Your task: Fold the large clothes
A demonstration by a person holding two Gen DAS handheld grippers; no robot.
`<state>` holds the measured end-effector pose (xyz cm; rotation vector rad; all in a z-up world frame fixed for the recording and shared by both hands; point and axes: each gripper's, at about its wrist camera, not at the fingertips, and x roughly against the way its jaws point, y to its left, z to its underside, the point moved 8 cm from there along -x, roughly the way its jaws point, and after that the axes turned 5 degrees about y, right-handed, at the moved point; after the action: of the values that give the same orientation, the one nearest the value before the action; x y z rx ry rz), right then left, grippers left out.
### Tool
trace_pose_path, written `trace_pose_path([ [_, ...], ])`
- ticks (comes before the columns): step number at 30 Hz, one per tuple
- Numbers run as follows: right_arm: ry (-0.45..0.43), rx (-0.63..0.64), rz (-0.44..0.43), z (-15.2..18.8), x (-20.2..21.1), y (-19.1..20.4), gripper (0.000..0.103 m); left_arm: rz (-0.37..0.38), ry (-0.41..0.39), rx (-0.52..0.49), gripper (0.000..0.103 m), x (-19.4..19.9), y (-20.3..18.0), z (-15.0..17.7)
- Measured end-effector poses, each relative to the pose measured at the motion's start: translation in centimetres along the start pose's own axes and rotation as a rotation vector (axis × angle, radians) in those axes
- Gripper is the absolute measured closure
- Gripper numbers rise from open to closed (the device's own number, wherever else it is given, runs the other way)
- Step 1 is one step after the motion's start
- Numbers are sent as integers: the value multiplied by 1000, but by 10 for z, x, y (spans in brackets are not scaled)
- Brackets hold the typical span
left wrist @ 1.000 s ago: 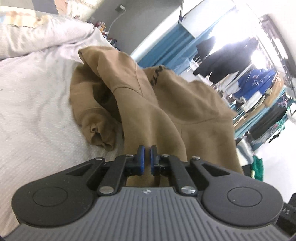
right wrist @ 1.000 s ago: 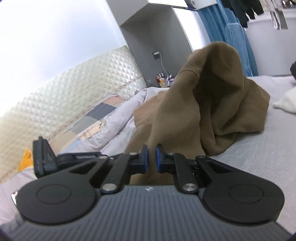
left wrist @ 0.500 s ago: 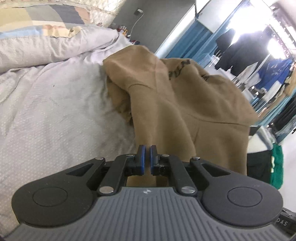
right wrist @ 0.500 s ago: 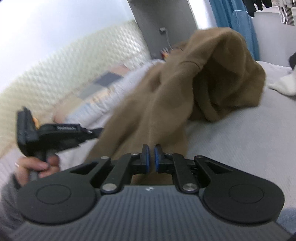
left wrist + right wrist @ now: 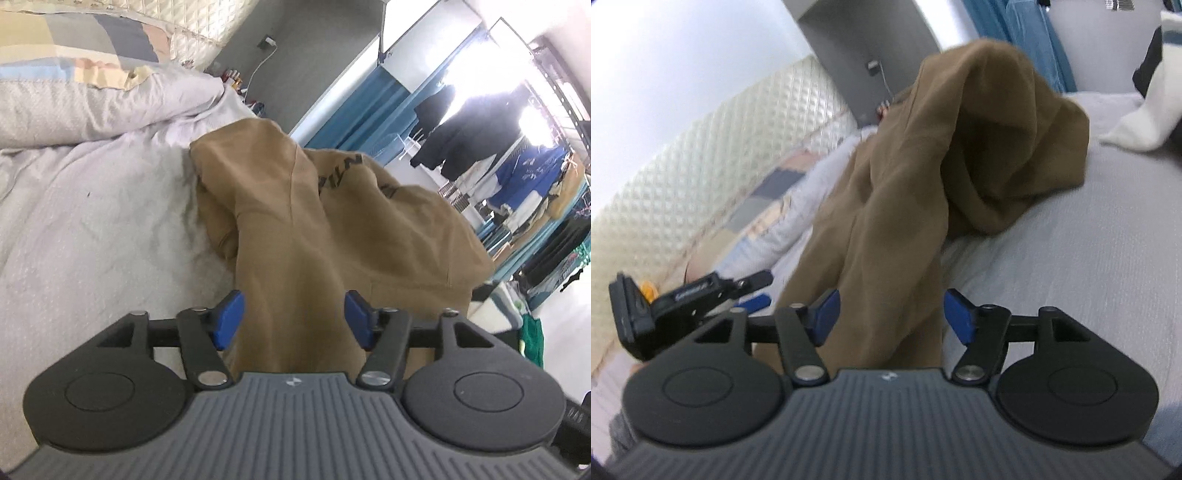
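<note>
Bedding lying open on both sides of a heaped brown garment

Bedding is taking up most of both views: a pale grey bed sheet point(image 5: 92, 229) is spreading wide and bare to the left of the garment in the left wrist view, and the same sheet point(image 5: 1071, 251) is lying flat and free to the right of it in the right wrist view. A quilted headboard point(image 5: 701, 177) is closing off the far side, with a patchwork pillow point(image 5: 74, 48) leaning against it. Beyond the bed's far edge, a rail of hanging clothes point(image 5: 480, 133) is crowding the bright end of the room.

A brown sweatshirt point(image 5: 295, 229) is resting on the sheet in a tall, rumpled heap, its upper part peaking well above the bed, dark lettering showing on one fold. One long strip of it is running down toward each camera. Its left edge is dropping to the sheet beside the bare stretch; its right edge in the right wrist view is ending short of a white cloth point(image 5: 1137, 114) lying further off.

Left tongs point(image 5: 291, 317) are opening, blue pads standing apart with the brown strip passing between them, not pressed. Right tongs point(image 5: 892, 317) are opening likewise, pads clear on either side of the cloth running between them. At the left of the right wrist view, the left tongs point(image 5: 753, 291) are showing close beside the garment's edge.
</note>
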<state>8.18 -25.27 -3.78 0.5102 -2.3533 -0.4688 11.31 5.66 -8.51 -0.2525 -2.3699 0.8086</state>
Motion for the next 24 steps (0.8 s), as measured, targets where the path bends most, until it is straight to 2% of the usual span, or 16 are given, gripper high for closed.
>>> trace_pose_path([
  [1,-18,-10,6,-8,-3,0,24,1,-5,1,32,-4,1,-6],
  [4,-65,-6,8,-36,-16,7,23,11,-2,15,30,-22,3,-24],
  [7,-72,9,29,-59,-42,13,23,-4,1,22,16,-46,12,-45],
  [9,-61,7,42,-69,-62,14,24,-43,0,-27,13,-64,19,-58],
  [12,-46,7,98,-76,-88,11,25,-147,-3,-125,11,-87,30,-72],
  [13,-46,5,98,-76,-93,9,25,-157,-3,-140,10,-92,33,-74],
  [15,-48,7,81,-75,-105,9,24,-143,-15,-122,8,-101,42,-79],
  [17,-52,27,79,-71,-112,5,24,-115,-29,-60,5,-108,54,-80],
  [18,-50,32,82,-70,-115,2,25,-103,-19,-28,4,-113,59,-78],
  [20,-41,15,95,-70,-121,-9,40,-110,21,24,3,-125,71,-77],
  [24,-24,-67,78,-75,-129,-28,54,-79,34,76,2,-134,81,-75],
])
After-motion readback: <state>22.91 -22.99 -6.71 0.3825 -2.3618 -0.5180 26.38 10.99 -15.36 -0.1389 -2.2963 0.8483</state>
